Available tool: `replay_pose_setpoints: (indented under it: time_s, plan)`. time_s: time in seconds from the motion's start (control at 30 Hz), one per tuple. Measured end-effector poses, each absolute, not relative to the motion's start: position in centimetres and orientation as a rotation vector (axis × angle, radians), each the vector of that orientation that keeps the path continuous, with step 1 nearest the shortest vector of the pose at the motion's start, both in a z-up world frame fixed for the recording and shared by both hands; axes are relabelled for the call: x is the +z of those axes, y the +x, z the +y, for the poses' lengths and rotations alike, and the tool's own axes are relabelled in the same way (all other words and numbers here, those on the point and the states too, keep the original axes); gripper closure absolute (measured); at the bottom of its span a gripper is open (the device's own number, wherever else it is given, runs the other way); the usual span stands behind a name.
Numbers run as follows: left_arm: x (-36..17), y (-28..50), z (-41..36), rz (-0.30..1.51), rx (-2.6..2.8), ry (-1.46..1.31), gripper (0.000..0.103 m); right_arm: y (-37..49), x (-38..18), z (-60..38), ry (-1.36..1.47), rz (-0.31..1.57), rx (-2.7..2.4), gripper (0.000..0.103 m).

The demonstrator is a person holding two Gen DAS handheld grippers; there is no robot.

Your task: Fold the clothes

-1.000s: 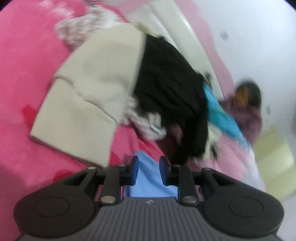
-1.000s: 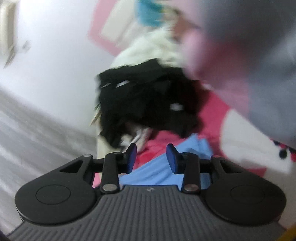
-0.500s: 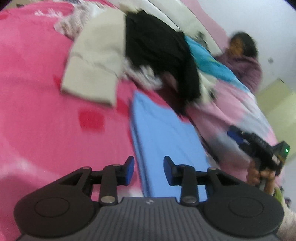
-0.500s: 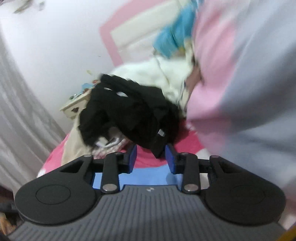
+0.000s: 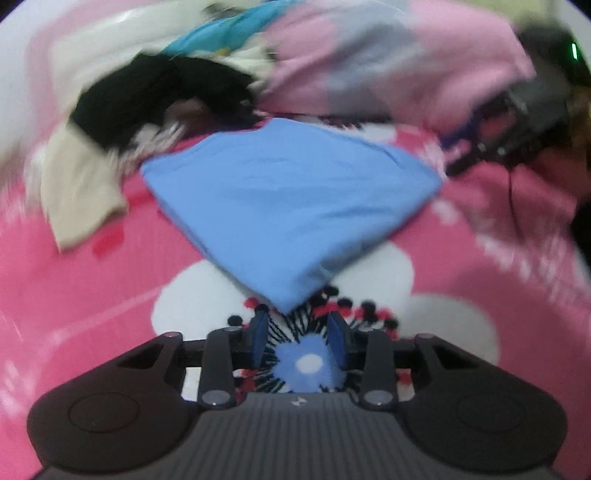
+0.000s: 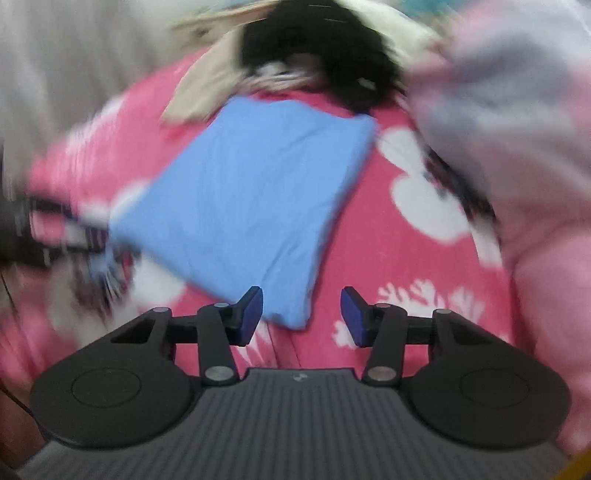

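A light blue garment lies folded flat on the pink flowered bedspread. In the left wrist view its near corner points at my left gripper. The left jaws are closing, they stand apart and nothing is between them. In the right wrist view the blue garment reaches down to my right gripper. Its corner lies on the bed below the gap. The right jaws are opening and the pads do not press on it. The right gripper shows blurred at the left wrist view's far right.
Behind the blue garment is a heap of clothes: a black garment, a beige one and a turquoise piece. A pink and grey quilt bulges at the right of the right wrist view. Everything is motion-blurred.
Both grippers have drawn back from the clothes heap and rolled. The blue garment, earlier right at the fingertips, now lies in full view ahead. The right jaws have widened.
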State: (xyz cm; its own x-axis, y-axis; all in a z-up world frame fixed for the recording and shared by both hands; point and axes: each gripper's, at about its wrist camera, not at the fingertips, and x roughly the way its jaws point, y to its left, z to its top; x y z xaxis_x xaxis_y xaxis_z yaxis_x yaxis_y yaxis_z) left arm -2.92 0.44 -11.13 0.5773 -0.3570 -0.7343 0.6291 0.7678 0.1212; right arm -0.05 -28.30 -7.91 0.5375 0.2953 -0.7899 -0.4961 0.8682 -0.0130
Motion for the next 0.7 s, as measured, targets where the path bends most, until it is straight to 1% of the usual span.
replay_pose_setpoints:
  time_s: [0.13, 0.27, 0.33, 0.4, 0.5, 0.6, 0.63, 0.67, 0.7]
  plan:
    - [-12.3, -3.9, -1.1, 0.672, -0.556, 0.594, 0.073, -2.9, -9.8, -24.1, -0.625, 0.777, 0.542, 0.061]
    - [-12.9, -5.4, -2.6, 0.546, -0.520, 0.818, 0.073, -3.6, -11.3, -21.9, -0.934, 0.696, 0.569, 0.061]
    - [-12.9, -6.0, -3.2, 0.503, -0.532, 0.872, 0.072, -4.1, -11.7, -21.2, -1.083, 0.649, 0.580, 0.060]
    - [-12.8, -6.4, -3.6, 0.485, -0.557, 0.883, 0.067, -4.2, -11.3, -20.9, -1.142, 0.646, 0.603, 0.058]
    - [-13.1, -6.2, -4.2, 0.471, -0.562, 0.886, 0.066, -3.6, -10.7, -20.4, -1.138, 0.672, 0.645, 0.056]
    - [-13.7, -5.5, -4.4, 0.471, -0.553, 0.882, 0.067, -2.9, -11.3, -19.7, -1.152, 0.677, 0.670, 0.055]
    - [-13.8, -5.2, -4.4, 0.471, -0.552, 0.879, 0.068, -2.5, -11.6, -19.4, -1.151, 0.681, 0.680, 0.055]
    - [-13.9, -5.0, -4.3, 0.470, -0.552, 0.878, 0.074, -2.1, -11.9, -19.2, -1.143, 0.691, 0.688, 0.055]
    - [-13.9, -4.8, -4.2, 0.467, -0.555, 0.882, 0.085, -1.7, -12.3, -19.0, -1.135, 0.701, 0.695, 0.055]
